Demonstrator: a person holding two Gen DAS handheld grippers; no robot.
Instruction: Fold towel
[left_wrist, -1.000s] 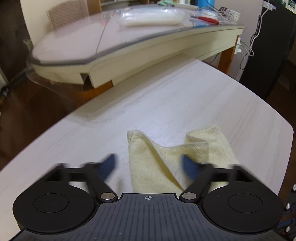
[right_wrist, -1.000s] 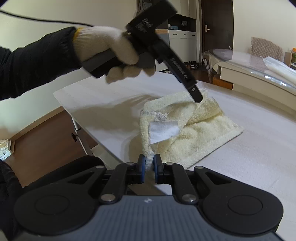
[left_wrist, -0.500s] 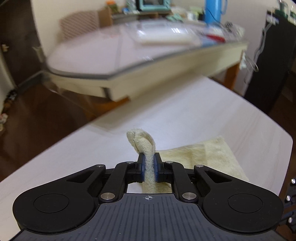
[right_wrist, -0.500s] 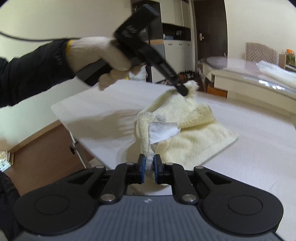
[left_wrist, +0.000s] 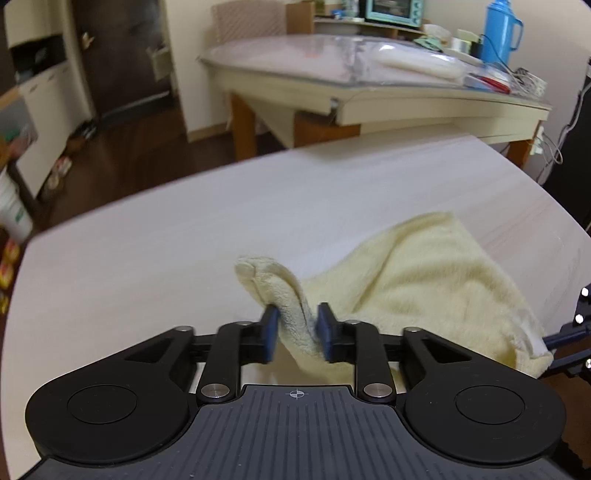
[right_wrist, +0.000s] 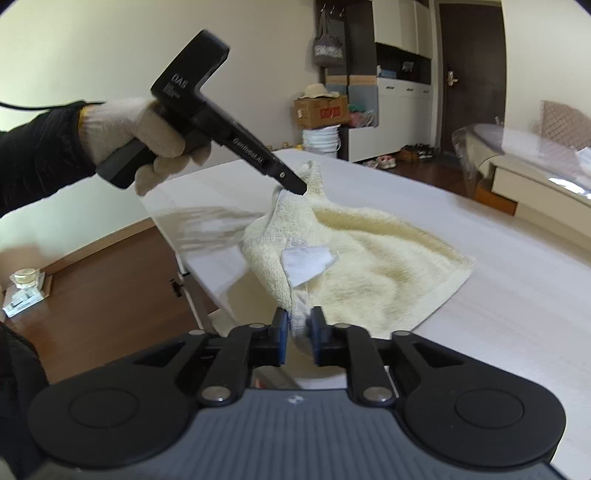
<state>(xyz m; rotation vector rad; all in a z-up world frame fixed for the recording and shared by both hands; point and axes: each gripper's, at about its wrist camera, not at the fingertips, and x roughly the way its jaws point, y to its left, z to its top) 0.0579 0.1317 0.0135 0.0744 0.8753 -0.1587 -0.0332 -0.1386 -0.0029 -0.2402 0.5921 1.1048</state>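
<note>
A pale yellow towel (left_wrist: 417, 280) lies partly lifted on the white table (left_wrist: 184, 236). My left gripper (left_wrist: 297, 332) is shut on one towel corner, which sticks up between the blue pads. My right gripper (right_wrist: 297, 334) is shut on another corner of the towel (right_wrist: 369, 258), near its white label (right_wrist: 304, 260). In the right wrist view the left gripper (right_wrist: 295, 184), held by a gloved hand (right_wrist: 144, 136), lifts its corner above the table. The right gripper's tip (left_wrist: 565, 332) shows at the left wrist view's right edge.
A second table (left_wrist: 388, 85) with a glass top stands beyond, holding plastic bags and a blue thermos (left_wrist: 500, 29). The white table's near edge (right_wrist: 207, 280) drops to wooden floor (right_wrist: 103, 295). Buckets and a cardboard box (right_wrist: 321, 110) stand by the far wall.
My left gripper closed on a towel corner and lifted it up and toward the table's near side. My right gripper kept its hold and rose a little.
</note>
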